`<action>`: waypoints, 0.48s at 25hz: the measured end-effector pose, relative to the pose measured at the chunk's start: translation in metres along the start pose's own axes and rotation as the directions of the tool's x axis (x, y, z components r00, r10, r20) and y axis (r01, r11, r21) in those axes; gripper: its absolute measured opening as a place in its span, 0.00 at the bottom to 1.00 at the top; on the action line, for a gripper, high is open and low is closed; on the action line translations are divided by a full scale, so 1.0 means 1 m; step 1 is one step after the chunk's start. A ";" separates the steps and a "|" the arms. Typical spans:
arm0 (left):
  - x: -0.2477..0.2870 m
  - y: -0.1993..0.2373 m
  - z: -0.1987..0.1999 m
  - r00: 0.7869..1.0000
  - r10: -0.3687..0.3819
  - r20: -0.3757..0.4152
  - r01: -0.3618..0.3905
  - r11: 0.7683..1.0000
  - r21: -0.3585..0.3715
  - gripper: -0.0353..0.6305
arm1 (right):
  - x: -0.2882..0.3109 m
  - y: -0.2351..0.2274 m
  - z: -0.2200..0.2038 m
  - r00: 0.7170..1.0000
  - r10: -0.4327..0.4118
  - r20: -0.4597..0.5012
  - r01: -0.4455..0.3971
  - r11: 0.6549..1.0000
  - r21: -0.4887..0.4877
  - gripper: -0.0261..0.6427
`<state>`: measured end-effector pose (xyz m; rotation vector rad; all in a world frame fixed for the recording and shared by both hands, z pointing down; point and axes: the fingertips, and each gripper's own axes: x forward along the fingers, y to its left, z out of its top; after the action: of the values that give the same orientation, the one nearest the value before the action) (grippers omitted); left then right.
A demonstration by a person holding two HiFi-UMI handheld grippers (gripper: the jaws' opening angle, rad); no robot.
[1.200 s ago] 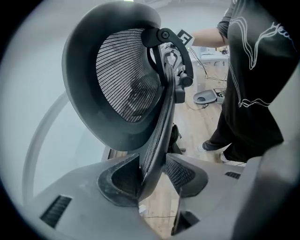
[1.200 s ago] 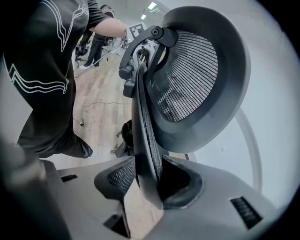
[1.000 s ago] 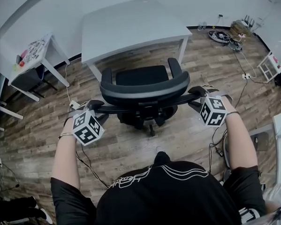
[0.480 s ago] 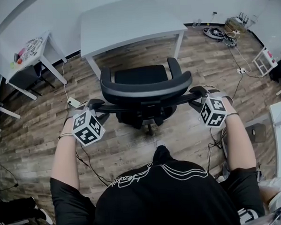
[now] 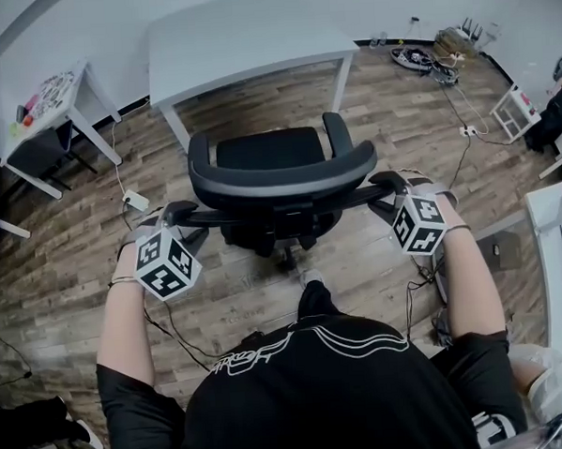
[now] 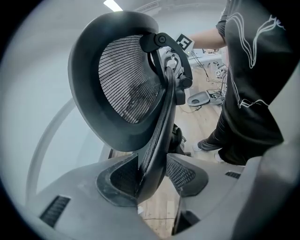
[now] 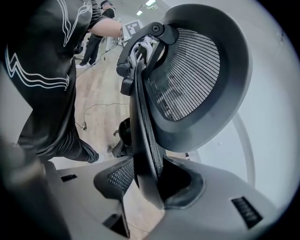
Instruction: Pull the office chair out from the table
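Observation:
A black mesh-backed office chair (image 5: pixel 278 172) stands on the wood floor a little in front of the white table (image 5: pixel 243 33), with its seat out from under the tabletop. My left gripper (image 5: pixel 182 215) is shut on the left edge of the backrest, and my right gripper (image 5: pixel 384 183) is shut on its right edge. In the left gripper view the backrest rim (image 6: pixel 157 140) runs down between the two pads of the left gripper (image 6: pixel 152 176). The right gripper view shows the same: the backrest rim (image 7: pixel 143 140) is clamped in the right gripper (image 7: pixel 150 180).
A small white side table (image 5: pixel 45 109) with colourful items stands at the left. A power strip (image 5: pixel 134 200) and its cable lie on the floor near the chair's left side. Cables (image 5: pixel 423 61) and a white rack (image 5: pixel 515 113) are at the upper right, and a desk edge (image 5: pixel 559 242) at the right.
The chair, held at both backrest edges, has rolled back away from the table toward the person. The strip of floor between seat and table has widened.

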<state>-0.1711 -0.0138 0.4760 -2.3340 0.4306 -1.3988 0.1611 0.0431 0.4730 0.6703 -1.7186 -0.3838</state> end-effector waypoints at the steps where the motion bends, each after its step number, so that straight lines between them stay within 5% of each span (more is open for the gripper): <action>1: -0.002 -0.002 0.000 1.000 0.002 0.001 -0.002 1.000 -0.001 0.32 | -0.002 0.002 0.001 1.000 -0.001 0.001 0.001 1.000 0.000 0.34; 9: -0.011 -0.004 0.002 0.998 0.055 0.037 -0.056 0.998 0.009 0.33 | -0.012 0.004 0.005 1.000 -0.013 0.016 0.012 1.000 0.014 0.34; 12: -0.011 -0.006 0.003 0.992 0.113 0.064 -0.115 0.993 0.028 0.34 | -0.013 0.006 0.007 0.996 -0.078 0.045 0.076 0.997 0.031 0.35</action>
<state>-0.1728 -0.0030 0.4694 -2.2830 0.5117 -1.2674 0.1553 0.0548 0.4645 0.7559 -1.7488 -0.4313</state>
